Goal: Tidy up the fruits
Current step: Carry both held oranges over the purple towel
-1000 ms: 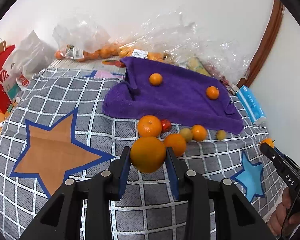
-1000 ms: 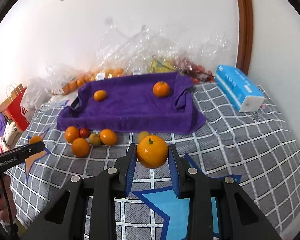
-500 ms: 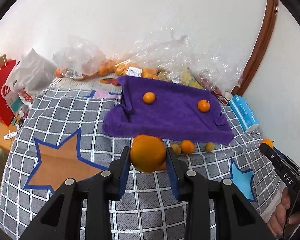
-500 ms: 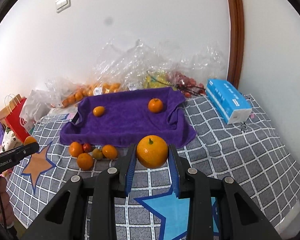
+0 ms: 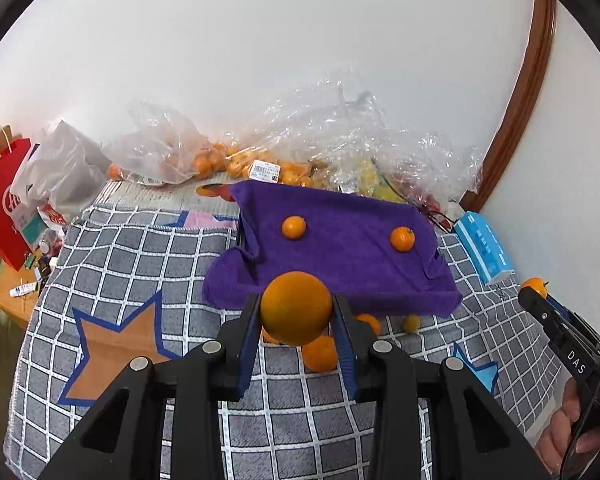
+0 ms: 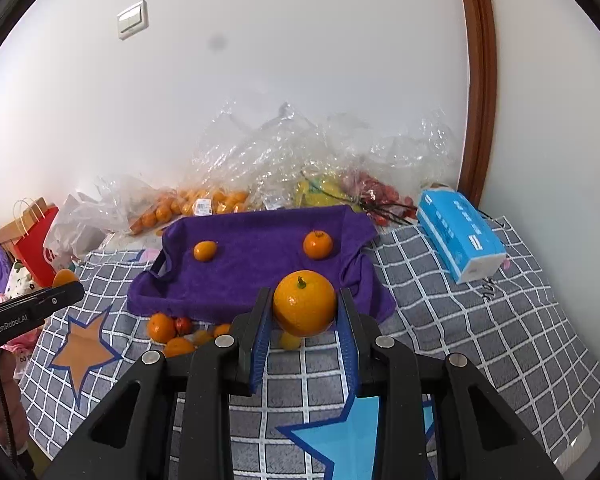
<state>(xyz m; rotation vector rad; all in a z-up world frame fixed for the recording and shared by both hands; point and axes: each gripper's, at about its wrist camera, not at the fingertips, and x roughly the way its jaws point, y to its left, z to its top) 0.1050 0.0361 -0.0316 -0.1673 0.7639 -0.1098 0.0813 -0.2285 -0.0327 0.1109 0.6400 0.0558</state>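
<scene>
My left gripper (image 5: 296,312) is shut on a large orange (image 5: 296,306), held well above the checked cloth. My right gripper (image 6: 304,312) is shut on an orange with a green stem (image 6: 304,304), also raised. A purple towel-lined tray (image 5: 340,264) (image 6: 252,272) holds two small oranges (image 5: 293,227) (image 5: 402,239). Several loose fruits lie in front of the tray: oranges (image 6: 161,326), a small red fruit (image 6: 183,325) and a yellow one (image 5: 411,323). The right gripper with its orange shows at the left wrist view's right edge (image 5: 534,287).
Clear plastic bags of oranges and other fruit (image 6: 204,206) pile against the wall behind the tray. A blue tissue pack (image 6: 460,236) lies right of the tray. A red paper bag (image 5: 0,204) and white bag stand at the far left. The bed's left edge drops off.
Both grippers have risen and pulled back with their oranges; the tray and loose fruits now look lower and farther. Nothing was let go.
</scene>
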